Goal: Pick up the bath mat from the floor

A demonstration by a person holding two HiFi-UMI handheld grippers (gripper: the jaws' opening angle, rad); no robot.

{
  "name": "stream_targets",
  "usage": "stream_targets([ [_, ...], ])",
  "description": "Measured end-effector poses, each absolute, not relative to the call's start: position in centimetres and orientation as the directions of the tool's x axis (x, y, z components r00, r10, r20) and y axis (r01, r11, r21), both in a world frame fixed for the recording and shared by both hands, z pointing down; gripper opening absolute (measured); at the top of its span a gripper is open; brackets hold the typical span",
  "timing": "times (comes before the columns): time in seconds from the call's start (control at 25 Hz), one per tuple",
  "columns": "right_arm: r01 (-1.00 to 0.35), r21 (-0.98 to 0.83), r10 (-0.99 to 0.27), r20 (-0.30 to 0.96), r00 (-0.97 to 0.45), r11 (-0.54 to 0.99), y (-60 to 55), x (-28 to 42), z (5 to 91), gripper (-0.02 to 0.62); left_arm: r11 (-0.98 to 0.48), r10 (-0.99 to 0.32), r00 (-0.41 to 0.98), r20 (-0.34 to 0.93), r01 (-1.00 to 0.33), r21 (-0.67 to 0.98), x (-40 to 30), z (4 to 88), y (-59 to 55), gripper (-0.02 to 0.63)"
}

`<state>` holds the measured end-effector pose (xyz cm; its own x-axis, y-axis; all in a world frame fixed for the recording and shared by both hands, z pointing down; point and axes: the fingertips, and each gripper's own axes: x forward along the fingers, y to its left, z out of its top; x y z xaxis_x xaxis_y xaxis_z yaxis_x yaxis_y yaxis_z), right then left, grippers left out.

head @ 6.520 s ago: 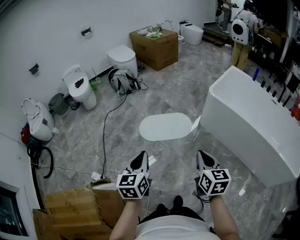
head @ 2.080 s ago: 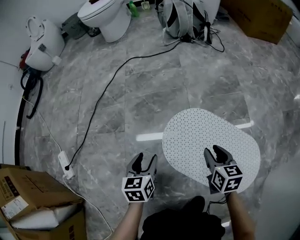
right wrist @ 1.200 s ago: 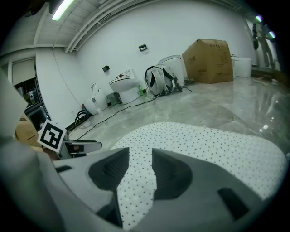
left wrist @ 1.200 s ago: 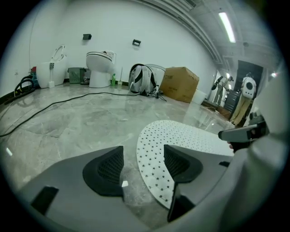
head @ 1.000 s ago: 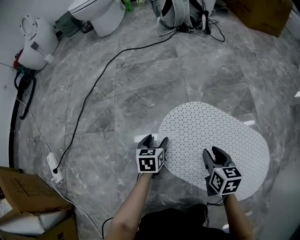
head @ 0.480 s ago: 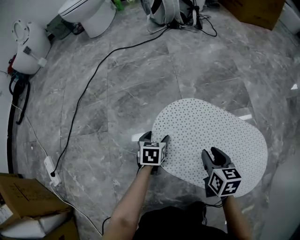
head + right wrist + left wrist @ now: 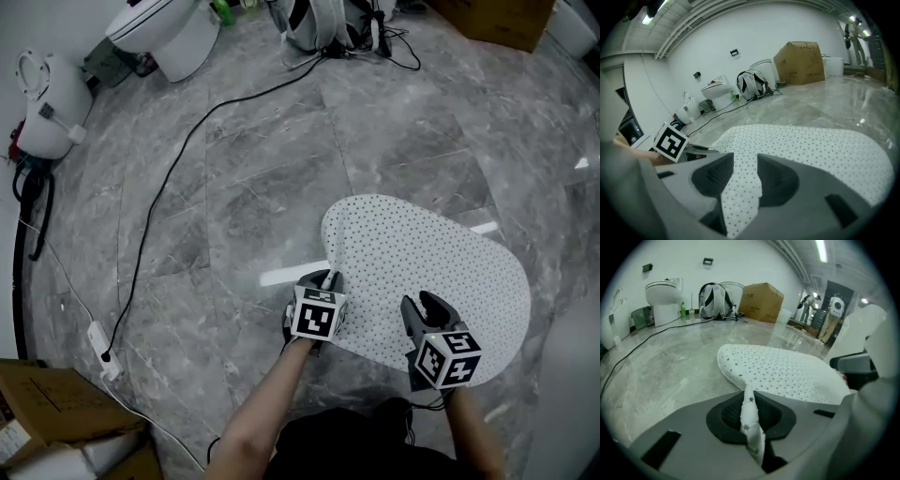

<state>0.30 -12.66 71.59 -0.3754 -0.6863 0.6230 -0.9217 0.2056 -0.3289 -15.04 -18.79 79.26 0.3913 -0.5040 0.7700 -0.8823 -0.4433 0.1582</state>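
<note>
The white dotted oval bath mat (image 7: pixel 441 267) lies on the grey marble floor. Its left edge is lifted and curled up. My left gripper (image 7: pixel 327 277) is at that edge, its jaws closing, and in the left gripper view a thin fold of the bath mat (image 7: pixel 787 371) is pinched between the pads of the left gripper (image 7: pixel 750 414). My right gripper (image 7: pixel 424 302) hovers open over the mat's near part. In the right gripper view the mat (image 7: pixel 815 145) shows below the parted jaws of the right gripper (image 7: pixel 743 176), with nothing between them.
A black cable (image 7: pixel 169 178) runs across the floor to a white power strip (image 7: pixel 98 339). A toilet (image 7: pixel 164 28) and a backpack (image 7: pixel 323 19) stand at the far wall. A cardboard box (image 7: pixel 37 412) sits at the near left, another box (image 7: pixel 761 301) farther off.
My left gripper moved right onto the mat's left edge and closed on it, and that edge has risen off the floor. The right gripper has barely moved.
</note>
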Motion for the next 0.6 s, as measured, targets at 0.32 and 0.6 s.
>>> stream_targets([
  [0.32, -0.943, -0.322, -0.732, 0.622, -0.278, 0.084, -10.6, 5.7, 70.8, 0.153, -0.484, -0.496, 0.472, 0.729, -0.847, 0.219, -11.4, 76.3, -17.6, 0.025],
  [0.6, -0.946, -0.310, -0.744, 0.654, -0.138, -0.097, -6.6, 12.2, 71.9, 0.144, -0.546, -0.415, 0.599, 0.685, -0.766, 0.339, -4.7, 73.7, -16.4, 0.025],
])
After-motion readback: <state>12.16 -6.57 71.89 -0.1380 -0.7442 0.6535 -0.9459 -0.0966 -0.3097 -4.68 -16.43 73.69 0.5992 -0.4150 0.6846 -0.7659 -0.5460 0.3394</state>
